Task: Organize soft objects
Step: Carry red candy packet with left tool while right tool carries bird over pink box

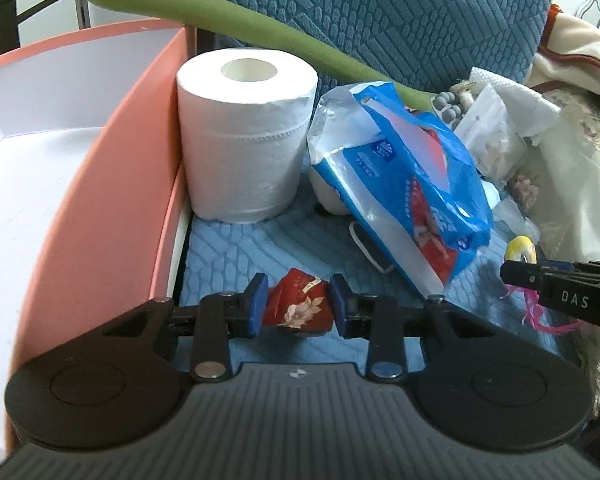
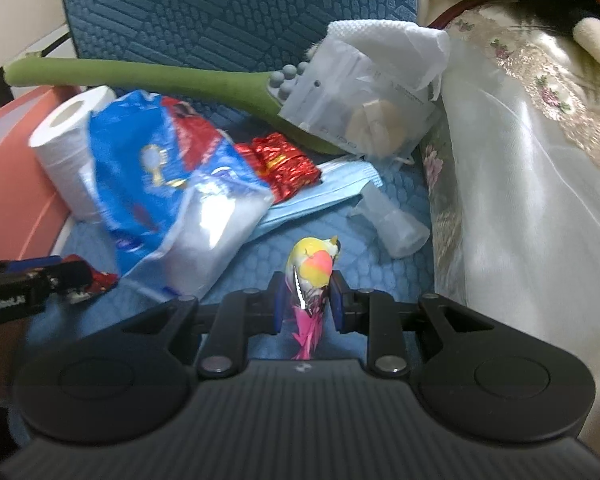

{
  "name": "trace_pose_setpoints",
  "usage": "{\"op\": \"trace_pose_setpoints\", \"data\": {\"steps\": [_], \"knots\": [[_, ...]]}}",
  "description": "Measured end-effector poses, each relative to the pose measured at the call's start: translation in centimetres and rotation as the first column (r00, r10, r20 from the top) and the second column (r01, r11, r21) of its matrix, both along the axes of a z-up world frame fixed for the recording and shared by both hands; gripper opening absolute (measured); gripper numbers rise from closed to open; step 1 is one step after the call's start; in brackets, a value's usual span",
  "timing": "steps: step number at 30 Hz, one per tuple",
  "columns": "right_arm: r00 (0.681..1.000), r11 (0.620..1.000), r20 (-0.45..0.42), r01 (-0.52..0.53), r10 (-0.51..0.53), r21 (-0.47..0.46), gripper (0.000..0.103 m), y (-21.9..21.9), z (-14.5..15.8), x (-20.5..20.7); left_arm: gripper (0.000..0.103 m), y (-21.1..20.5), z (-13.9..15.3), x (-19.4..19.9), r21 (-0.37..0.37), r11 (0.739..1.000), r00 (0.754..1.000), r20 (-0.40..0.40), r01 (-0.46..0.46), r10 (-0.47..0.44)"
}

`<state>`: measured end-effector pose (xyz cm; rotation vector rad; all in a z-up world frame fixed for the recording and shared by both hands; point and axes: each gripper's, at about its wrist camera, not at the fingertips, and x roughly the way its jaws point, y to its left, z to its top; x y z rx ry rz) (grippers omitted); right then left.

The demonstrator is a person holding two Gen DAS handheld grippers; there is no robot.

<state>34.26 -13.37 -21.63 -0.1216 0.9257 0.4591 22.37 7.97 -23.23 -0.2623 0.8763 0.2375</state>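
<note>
1. Blue quilted sofa cover [image 1: 260, 240] bore the clutter beside a pink box [image 1: 112, 184].
2. Left gripper [image 1: 296, 304] pinched a red floral packet [image 1: 298, 306], near the toilet roll [image 1: 244, 136].
3. Right gripper [image 2: 308, 300] clamped a yellow feathered bird toy [image 2: 312, 268], low over the cover.

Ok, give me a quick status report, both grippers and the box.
Left gripper shut on red floral packet. Right gripper shut on toy bird. Orange box beside left, toilet roll against its wall.
</note>
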Motion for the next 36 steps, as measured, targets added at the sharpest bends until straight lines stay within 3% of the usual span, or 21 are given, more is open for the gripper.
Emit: {"op": "trace_pose_setpoints", "data": {"steps": [6, 20, 28, 36], "knots": [[1.000, 1.000, -0.011, -0.005, 0.005, 0.013, 0.026, -0.2, 1.4, -2.9, 0.033, -0.8, 1.1, -1.9, -0.002, 1.000, 1.000, 0.012, 0.024, -0.024], [0.999, 0.999, -0.045, -0.016, 0.018, 0.028, 0.026, -0.5, 3.7, -8.9, 0.031, -1.3, 4.7, -6.9, -0.031, 0.999, 0.999, 0.031, 0.041, -0.040], [0.999, 0.999, -0.040, -0.030, 0.031, 0.042, 0.026, -0.5, 6.4, -10.8, 0.031, -0.7, 8.7, -9.5, -0.054, 0.998, 0.998, 0.065, 0.025, -0.021], [0.997, 0.996, -0.003, -0.072, 0.072, 0.050, 0.026, 0.9, 11.1, -12.2, 0.031, 1.0, 13.8, -12.2, -0.073, 0.997, 0.994, 0.109, -0.014, 0.022]]}}
